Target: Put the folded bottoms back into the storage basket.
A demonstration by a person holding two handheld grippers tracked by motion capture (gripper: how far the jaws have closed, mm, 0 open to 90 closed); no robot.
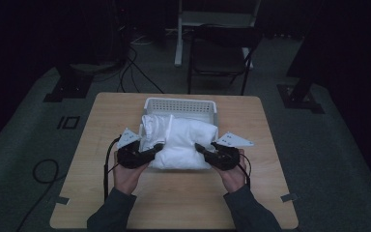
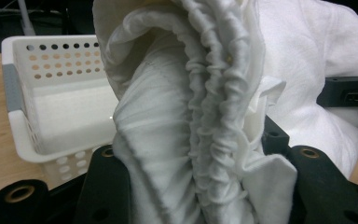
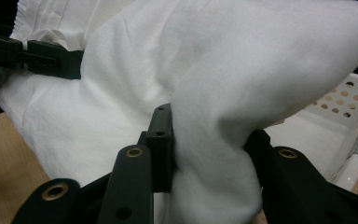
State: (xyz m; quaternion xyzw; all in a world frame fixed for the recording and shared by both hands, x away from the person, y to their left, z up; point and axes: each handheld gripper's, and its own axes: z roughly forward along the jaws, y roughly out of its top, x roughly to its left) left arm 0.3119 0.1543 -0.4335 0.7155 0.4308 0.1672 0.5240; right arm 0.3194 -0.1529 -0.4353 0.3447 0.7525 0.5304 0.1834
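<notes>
White cloth [image 1: 181, 140] sits bunched mid-table, just near of the white basket [image 1: 181, 104], left gripper [image 1: 155, 149] and right gripper [image 1: 199, 148] clamping its two sides. Left gripper view: jaws pinch a gathered, ruffled edge [image 2: 205, 130]. Right gripper view: jaws squeeze a smooth fold [image 3: 214, 154], basket far right.

The work surface is a light wooden table [image 1: 174, 193] with rounded corners, standing on grey carpeted floor [image 1: 24, 145]. A white perforated plastic basket [image 1: 181, 104] sits directly on the tabletop, at the middle of its far half. The near half of the tabletop is bare wood. Black cables [image 1: 43, 171] lie on the floor left of the table.
</notes>
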